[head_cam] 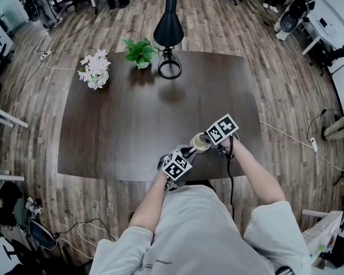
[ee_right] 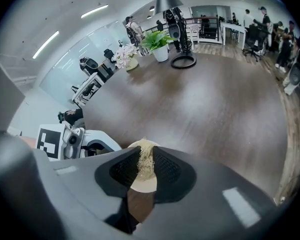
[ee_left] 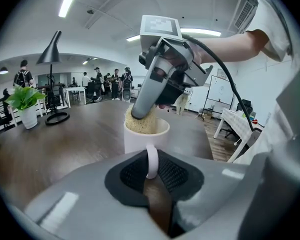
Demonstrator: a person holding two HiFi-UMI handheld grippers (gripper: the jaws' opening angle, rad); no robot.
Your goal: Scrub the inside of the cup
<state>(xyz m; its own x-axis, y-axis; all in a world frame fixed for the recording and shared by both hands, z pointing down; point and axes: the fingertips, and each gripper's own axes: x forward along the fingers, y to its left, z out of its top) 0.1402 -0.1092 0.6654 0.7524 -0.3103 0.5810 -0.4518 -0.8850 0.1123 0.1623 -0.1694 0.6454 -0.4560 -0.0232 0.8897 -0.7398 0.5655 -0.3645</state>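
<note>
A white cup (ee_left: 146, 136) stands on the dark table near its front edge, seen small in the head view as the cup (head_cam: 201, 143). My left gripper (ee_left: 151, 170) is shut on the cup's handle (ee_left: 152, 160). My right gripper (ee_right: 144, 164) is shut on a straw-coloured scrubber (ee_right: 145, 156), which is pushed down into the cup's mouth. From the left gripper view the scrubber (ee_left: 141, 122) fills the cup's opening under the right gripper's tip. In the head view the left gripper (head_cam: 178, 164) and right gripper (head_cam: 221, 132) flank the cup.
A black lamp (head_cam: 168, 30) stands on its ring base at the table's far edge. Beside it are a green potted plant (head_cam: 139, 52) and a pot of pale flowers (head_cam: 94, 70). Wood floor surrounds the table (head_cam: 126, 119); people and desks fill the background.
</note>
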